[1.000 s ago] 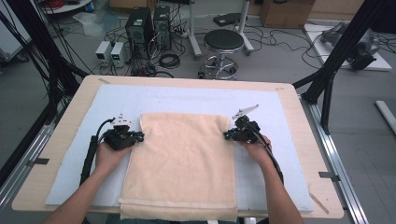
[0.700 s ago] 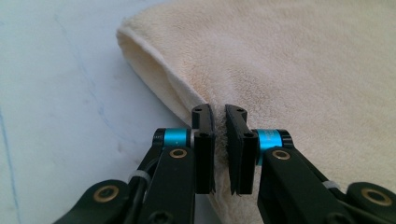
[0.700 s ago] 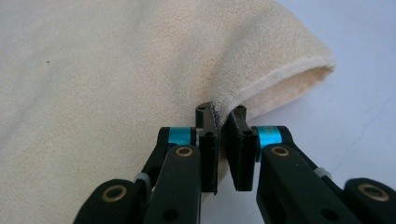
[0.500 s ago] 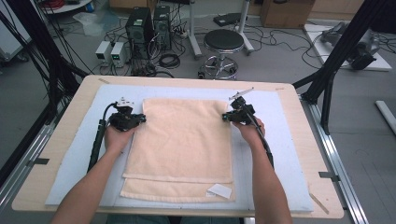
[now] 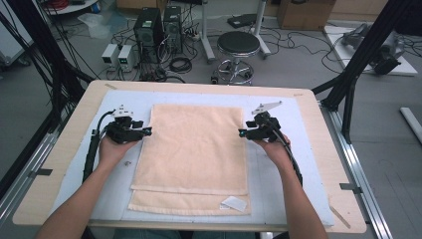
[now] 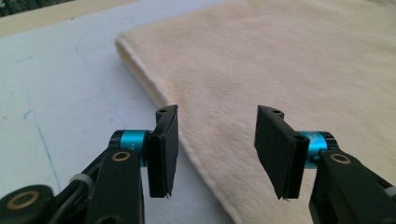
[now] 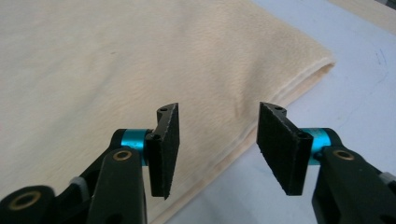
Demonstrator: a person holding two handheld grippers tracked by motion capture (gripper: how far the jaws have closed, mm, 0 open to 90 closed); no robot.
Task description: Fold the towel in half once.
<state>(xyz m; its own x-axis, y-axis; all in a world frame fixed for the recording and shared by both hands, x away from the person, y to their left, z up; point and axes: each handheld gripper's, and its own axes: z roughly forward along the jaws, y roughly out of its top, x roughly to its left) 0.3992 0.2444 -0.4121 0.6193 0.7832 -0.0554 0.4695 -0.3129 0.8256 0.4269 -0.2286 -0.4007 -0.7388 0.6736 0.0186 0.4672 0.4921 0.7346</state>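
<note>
Lying folded on the desk's blue mat (image 5: 114, 189): beige towel (image 5: 194, 149). Hovering at its left edge, left gripper (image 5: 147, 132), jaws just opening, nothing between. Hovering at its right edge, right gripper (image 5: 242, 133), likewise opening, empty.

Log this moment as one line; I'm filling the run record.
towel: folded flat on mat | left gripper: jaws just opened, empty | right gripper: jaws just opened, empty

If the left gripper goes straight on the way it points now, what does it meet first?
Most likely the left side edge of the folded towel, lying just ahead of the open left gripper. How high the jaws stand above it is unclear.
</note>
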